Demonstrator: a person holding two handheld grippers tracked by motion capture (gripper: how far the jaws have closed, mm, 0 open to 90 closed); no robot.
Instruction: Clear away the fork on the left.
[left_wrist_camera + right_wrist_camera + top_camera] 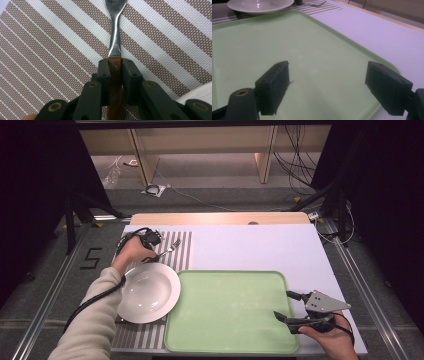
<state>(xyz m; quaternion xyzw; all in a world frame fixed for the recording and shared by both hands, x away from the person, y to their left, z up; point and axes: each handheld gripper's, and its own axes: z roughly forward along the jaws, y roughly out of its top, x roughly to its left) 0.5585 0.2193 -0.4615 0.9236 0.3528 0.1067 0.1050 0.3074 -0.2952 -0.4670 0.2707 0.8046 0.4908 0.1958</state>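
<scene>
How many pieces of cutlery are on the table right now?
1. A fork with a wooden handle lies on the striped placemat behind the white plate, its handle clamped in the left gripper. Nothing lies on the green tray.

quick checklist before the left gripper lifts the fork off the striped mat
1. Left gripper shut on the fork at its brown handle: ok.
2. Handle centred between the jaws: ok.
3. Fork tines clear of the white plate: ok, they point away from it.
4. Green tray has bare room for a drop: ok.
5. Right gripper open at the tray's right edge, out of the path: ok.
6. Grip firm enough to lift: cannot tell.
</scene>
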